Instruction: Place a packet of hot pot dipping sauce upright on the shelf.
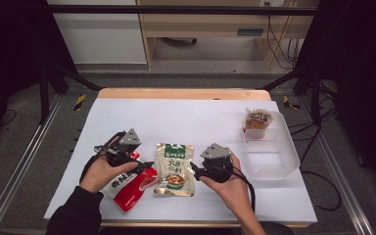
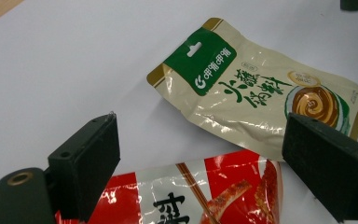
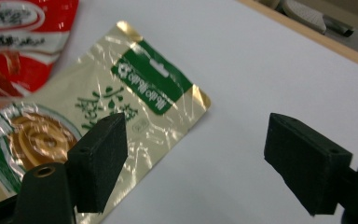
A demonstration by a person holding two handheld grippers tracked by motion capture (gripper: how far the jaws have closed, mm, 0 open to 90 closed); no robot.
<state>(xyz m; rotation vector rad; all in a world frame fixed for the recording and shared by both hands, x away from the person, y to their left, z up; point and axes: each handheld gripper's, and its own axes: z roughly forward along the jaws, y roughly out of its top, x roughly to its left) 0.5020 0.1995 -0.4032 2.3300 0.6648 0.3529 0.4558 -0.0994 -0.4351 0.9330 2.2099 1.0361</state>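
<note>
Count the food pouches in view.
3: a red pouch under the left tool, a beige-and-green pouch at mid-table, and one pouch in the clear plastic bin.

Red-and-white pouch (image 1: 129,188), black characters; cream-gold pouch (image 1: 175,169), green header, brown bowl print; white worktop (image 1: 196,120), wood edge; black tools.

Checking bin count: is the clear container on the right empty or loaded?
Loaded, barely: the clear container holds one snack packet at its far end. The near section shows bare plastic; the other two pouches lie outside on the table.
</note>
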